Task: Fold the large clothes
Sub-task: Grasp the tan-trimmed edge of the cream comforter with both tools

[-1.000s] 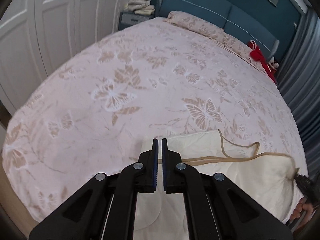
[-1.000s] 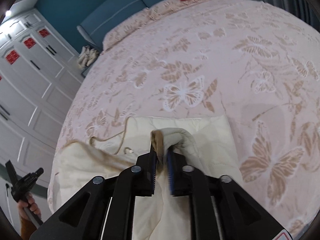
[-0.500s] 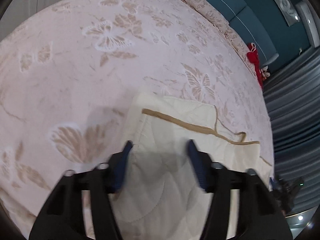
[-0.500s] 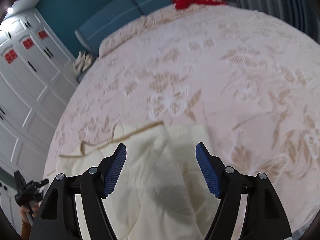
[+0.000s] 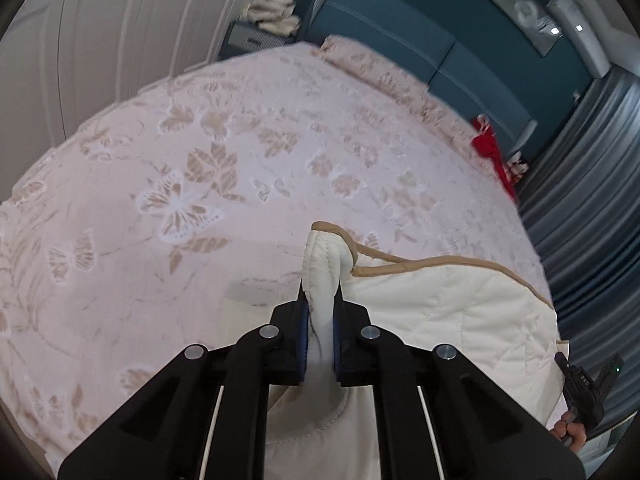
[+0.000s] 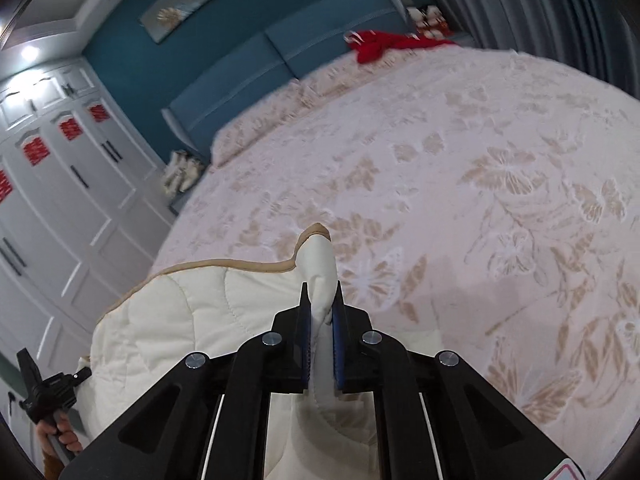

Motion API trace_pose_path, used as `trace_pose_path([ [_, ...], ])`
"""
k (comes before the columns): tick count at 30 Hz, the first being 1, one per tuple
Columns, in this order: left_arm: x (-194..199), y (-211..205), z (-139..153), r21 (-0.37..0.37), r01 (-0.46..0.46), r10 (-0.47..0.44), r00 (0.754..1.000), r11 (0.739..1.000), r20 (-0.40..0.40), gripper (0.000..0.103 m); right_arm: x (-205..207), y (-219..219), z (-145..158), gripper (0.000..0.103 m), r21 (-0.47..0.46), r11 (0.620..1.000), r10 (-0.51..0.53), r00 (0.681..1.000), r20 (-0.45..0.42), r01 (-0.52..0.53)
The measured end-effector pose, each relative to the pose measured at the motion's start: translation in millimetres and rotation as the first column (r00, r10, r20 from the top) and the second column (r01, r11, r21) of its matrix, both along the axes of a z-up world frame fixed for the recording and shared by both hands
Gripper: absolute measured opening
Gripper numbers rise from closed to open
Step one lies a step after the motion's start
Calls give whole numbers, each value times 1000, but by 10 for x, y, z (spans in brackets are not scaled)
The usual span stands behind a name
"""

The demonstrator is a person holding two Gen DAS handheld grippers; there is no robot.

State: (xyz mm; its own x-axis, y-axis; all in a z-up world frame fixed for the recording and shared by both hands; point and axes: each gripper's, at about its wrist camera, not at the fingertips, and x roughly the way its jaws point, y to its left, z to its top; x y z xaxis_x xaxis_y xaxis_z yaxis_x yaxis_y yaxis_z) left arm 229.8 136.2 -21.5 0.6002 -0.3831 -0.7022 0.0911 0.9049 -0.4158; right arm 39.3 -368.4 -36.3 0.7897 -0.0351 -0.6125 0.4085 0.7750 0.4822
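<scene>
Left wrist view: the left gripper (image 5: 320, 308) occupies the near foreground, its jaws closing with a bunched corner of the cream quilted garment (image 5: 440, 312) pressed between the blue pads (image 5: 303, 328). The pinched fold stands up just beyond the fingertips, edged with tan binding (image 5: 400, 260). To the right, the garment stretches in a raised sheet toward the right hand (image 5: 570, 432), seen at the near right edge holding its tool handle. Under and beyond the garment lies the pink butterfly-patterned bedspread (image 5: 200, 200). Farther off are a pillow (image 5: 360, 60), a red item (image 5: 486, 144) at the far right corner of the bed, the blue headboard (image 5: 380, 20) and white wardrobe doors (image 5: 120, 20) on the left.

Right wrist view: the right gripper (image 6: 320, 304) is likewise closing, clamped on another tan-bound corner of the same garment. The cloth runs leftward from the jaws toward the left hand (image 6: 60, 436) at the near left edge. Grey curtains (image 6: 540, 0) hang at the far right.
</scene>
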Motion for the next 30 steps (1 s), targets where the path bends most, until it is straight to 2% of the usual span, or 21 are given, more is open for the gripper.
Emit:
trace_pose_path([
  [5, 263, -264, -586, 154, 3, 10, 997, 988, -83, 8, 269, 28, -494, 7, -62, 998, -14, 985, -175, 4],
  [9, 315, -232, -973, 170, -4, 27, 991, 985, -134, 9, 289, -22, -840, 7, -48, 999, -30, 970, -243, 19],
  [14, 257, -313, -1185, 228, 7, 18, 994, 974, -107, 10, 300, 37, -1089, 8, -79, 997, -32, 960, -279, 11],
  [18, 204, -393, -1281, 286, -6, 23, 998, 958, -58, 12, 342, 98, -1154, 9, -110, 994, -35, 956, -290, 3],
  [21, 196, -441, -1288, 326, -18, 32, 999, 945, -37, 14, 354, 94, -1164, 9, -110, 994, -36, 957, -287, 4],
  [23, 203, -453, -1242, 347, -16, 29, 999, 938, -33, 17, 323, 46, -1142, 11, -71, 997, -27, 961, -275, 8],
  [24, 199, -452, -1194, 359, -16, 30, 999, 933, -34, 24, 307, 20, -1101, 14, -60, 998, -27, 960, -277, 11],
  [25, 182, -434, -1100, 380, -30, 43, 999, 924, -26, 28, 265, -6, -1020, 16, -61, 998, -41, 959, -279, 25],
  [26, 134, -394, -955, 403, -65, 70, 998, 913, 3, 45, 185, -24, -887, 25, -82, 995, -74, 961, -267, 54],
  [27, 65, -347, -804, 408, -99, 88, 995, 908, 44, 56, 121, -28, -759, 34, -109, 991, -104, 963, -249, 79],
  [28, -16, -284, -593, 397, -125, 94, 991, 909, 96, 57, 38, -22, -608, 35, -139, 985, -135, 965, -224, 105],
  [30, -69, -268, -318, 394, -130, 90, 989, 910, 120, 57, -59, 32, -332, 36, -195, 969, -189, 964, -187, 152],
])
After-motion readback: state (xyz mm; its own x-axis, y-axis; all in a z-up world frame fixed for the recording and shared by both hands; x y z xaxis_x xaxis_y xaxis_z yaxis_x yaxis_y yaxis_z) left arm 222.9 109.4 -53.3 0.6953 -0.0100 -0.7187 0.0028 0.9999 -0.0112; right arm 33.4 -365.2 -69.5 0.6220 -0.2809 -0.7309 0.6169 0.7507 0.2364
